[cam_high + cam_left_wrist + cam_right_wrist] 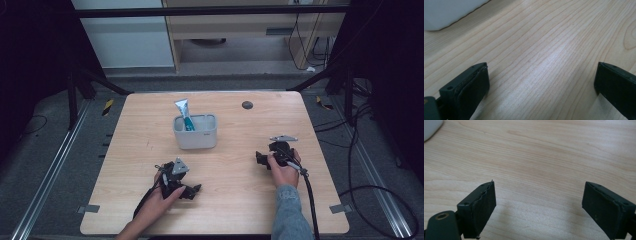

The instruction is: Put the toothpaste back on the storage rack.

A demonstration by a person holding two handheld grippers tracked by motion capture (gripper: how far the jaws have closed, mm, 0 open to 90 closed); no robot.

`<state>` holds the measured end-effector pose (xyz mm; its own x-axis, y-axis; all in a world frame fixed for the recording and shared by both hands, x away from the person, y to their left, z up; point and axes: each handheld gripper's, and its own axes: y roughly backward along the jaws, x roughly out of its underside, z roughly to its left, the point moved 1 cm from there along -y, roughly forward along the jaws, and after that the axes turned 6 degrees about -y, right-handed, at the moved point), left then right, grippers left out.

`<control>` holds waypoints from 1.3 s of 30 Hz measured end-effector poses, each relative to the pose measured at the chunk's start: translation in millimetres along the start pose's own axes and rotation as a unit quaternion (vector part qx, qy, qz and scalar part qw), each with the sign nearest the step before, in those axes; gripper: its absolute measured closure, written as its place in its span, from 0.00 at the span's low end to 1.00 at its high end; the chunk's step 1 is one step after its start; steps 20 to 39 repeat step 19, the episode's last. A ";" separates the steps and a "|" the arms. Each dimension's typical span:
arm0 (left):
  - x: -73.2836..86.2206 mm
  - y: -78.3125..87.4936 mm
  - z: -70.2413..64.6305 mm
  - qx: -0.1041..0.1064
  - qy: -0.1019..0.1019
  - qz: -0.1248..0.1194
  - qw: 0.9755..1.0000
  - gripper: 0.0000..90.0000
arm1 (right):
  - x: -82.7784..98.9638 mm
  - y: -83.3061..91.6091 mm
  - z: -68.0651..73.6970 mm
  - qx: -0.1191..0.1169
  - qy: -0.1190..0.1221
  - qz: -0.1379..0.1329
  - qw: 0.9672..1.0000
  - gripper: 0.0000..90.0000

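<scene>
A white tub [195,132] stands in the middle of the wooden table [240,195], with a white and teal tube [184,114] sticking up out of its left side. My left gripper [193,190] rests low on the table at front left, held by a hand, and points right. In the left gripper view its jaws stand wide apart over bare wood, left gripper [541,82] open, a corner of the tub [446,12] at top left. My right gripper [261,158] lies at right, pointing left. Its jaws are spread with nothing between them, right gripper [539,202] open.
A small dark round spot [247,105] sits on the table near the back edge. Black cables [311,200] trail from the right gripper off the table's front. Metal rails [47,170] run along the floor on both sides.
</scene>
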<state>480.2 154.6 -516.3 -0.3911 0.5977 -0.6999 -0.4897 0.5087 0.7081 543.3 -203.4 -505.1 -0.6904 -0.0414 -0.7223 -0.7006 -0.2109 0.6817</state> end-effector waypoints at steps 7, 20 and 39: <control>0.0 0.0 0.0 0.000 0.000 0.000 1.000 0.00 | 8.6 -3.9 -5.6 0.010 -0.009 -0.005 1.000 0.13; 0.1 0.0 -0.3 0.000 0.000 0.000 1.000 0.00 | 11.9 -7.5 -0.2 0.037 -0.006 0.001 0.999 0.00; 0.1 0.0 -0.3 0.000 0.000 0.000 1.000 0.00 | 11.9 -7.5 -0.2 0.037 -0.006 0.001 0.999 0.00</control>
